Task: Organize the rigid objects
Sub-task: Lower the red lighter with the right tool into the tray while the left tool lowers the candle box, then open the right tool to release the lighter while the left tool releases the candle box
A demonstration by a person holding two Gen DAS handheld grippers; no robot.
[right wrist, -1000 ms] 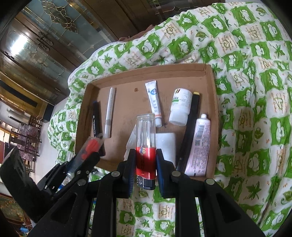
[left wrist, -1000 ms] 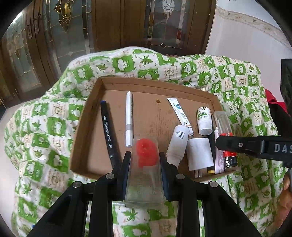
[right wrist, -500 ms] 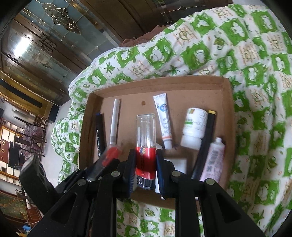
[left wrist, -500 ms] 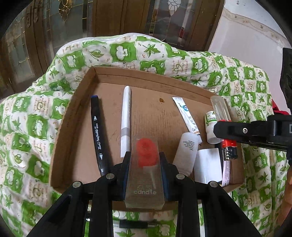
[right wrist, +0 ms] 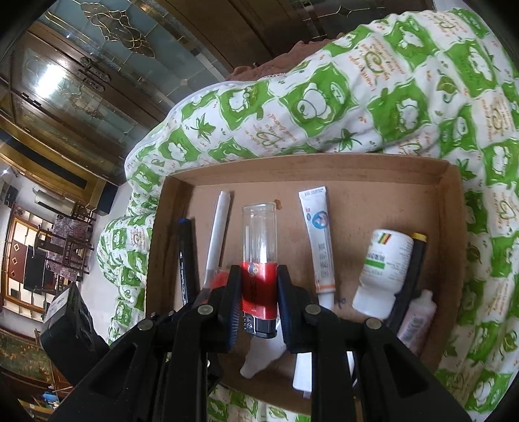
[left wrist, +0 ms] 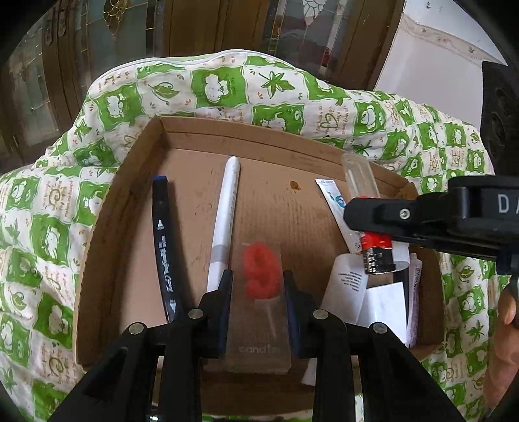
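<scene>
A shallow cardboard tray [left wrist: 107, 211] [right wrist: 451, 207] lies on a green-and-white quilt. My left gripper [left wrist: 258, 289] is shut on a clear candle box [left wrist: 259, 311] with a red number candle inside, held above the tray's middle. My right gripper [right wrist: 259, 285] is shut on a red and clear lighter [right wrist: 259, 259] and holds it above the tray; it also shows in the left wrist view [left wrist: 373, 227]. In the tray lie a black marker [left wrist: 163, 243] [right wrist: 186, 259], a white pen [left wrist: 223, 224] [right wrist: 217, 230], a white ointment tube [right wrist: 319, 240] and a white bottle [right wrist: 382, 269].
A black pen [right wrist: 410, 276] and a small pink tube [right wrist: 416, 318] lie at the tray's right side. White containers [left wrist: 366, 292] lie near the tray's front right. A dark wooden cabinet with glass doors [left wrist: 227, 26] stands behind the quilt [left wrist: 48, 227].
Both grippers have moved forward over the tray with their objects. The tray now looks larger and closer in both views, and the lighter has shifted left toward the tray's middle.
</scene>
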